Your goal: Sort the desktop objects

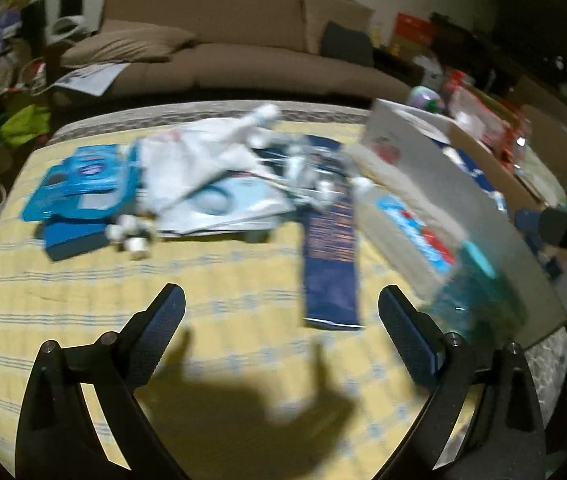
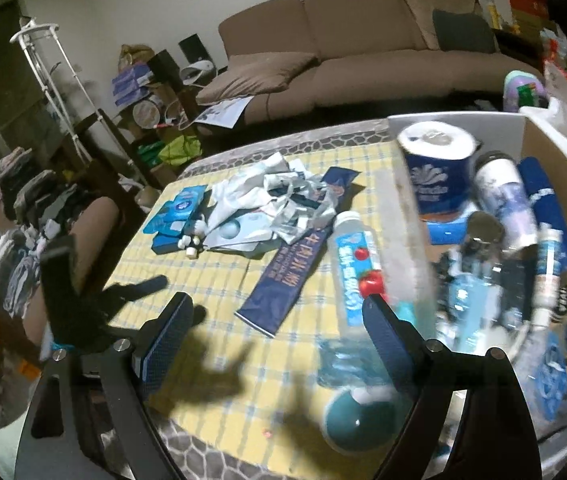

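Clutter covers the yellow checked tablecloth [image 2: 219, 280], and places here are given from the long dark blue flat packet with orange lettering [image 2: 283, 276] lying at its middle. Left of that packet sit light blue cardboard packs [image 2: 177, 210] and small white cylinders [image 2: 189, 246]; just behind it, a heap of crumpled white plastic wrappers [image 2: 259, 196]. Touching its right edge lies a clear plastic bottle with a blue and red label and a teal cap [image 2: 353, 280], on its side, cap toward the camera. Right of the bottle stands a white-walled open box [image 2: 459, 122] holding a blue-wrapped paper roll [image 2: 437, 156]. The left gripper [image 1: 281, 304] hangs with jaws wide apart and empty, the packet's near end between them. The right gripper [image 2: 277, 312] is likewise spread and empty, the bottle by its right finger.
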The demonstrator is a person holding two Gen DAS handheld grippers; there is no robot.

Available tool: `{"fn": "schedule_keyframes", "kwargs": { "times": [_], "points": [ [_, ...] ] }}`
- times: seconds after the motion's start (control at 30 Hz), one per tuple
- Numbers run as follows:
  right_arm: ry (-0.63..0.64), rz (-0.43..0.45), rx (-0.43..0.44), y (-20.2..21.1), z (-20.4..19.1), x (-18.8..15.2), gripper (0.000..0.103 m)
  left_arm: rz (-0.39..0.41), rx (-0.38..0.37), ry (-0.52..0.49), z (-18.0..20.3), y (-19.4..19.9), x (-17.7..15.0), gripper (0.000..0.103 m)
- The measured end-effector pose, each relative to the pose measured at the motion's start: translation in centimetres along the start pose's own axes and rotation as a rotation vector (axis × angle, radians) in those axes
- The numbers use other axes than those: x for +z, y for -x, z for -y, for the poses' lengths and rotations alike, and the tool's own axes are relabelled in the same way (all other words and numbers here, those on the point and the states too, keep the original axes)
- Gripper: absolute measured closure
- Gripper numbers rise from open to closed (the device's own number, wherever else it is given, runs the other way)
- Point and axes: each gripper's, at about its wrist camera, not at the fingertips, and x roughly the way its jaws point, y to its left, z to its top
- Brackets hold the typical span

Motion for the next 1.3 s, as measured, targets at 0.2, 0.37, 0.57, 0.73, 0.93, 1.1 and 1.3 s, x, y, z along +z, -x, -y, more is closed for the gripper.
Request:
{"fn": "schedule_keyframes", "kwargs": {
  "times": [0.2,0.37,0.57,0.73,0.93,1.1,1.3],
  "points": [
    [-0.007,-0.038,-0.001,-5.7,-1.3,0.8,0.014,0.01,0.02,0.04,-4.1,-0.5,0.9,0.006],
    [-0.009,-0.053,-0.036,-10.3,-1.2,1.8,0.014,0.013,0.015,0.052,-6.0,-1.1,1.5,0.006],
    [0.04,-0.055,-0.122,-14.3,0.5,5.7,0.014,-0.001,0.004,0.045,-6.5,-2.5,1.8,0.006],
    [0.145,-0.077,-0.181,-18.4,0.0,7.4,0.039,-0.01,-0.006,0.05,-6.9,-3.6,1.9,0.006],
    [0.196,-0.118,-0.222,-22.5,-0.3,7.6,0.059,-0.02,-0.016,0.044,-7.0,-4.6,2.0,0.006],
    [0.235,-0.112,-0.24,-22.5,-0.1,8.0,0.094,-0.019,-0.024,0.037,-6.8,-4.8,2.1,0.006],
    [0.14,-0.036,-0.085,-18.4,0.8,9.4,0.096,-0.018,-0.022,0.04,-6.8,-4.6,2.1,0.006]
  ]
}}
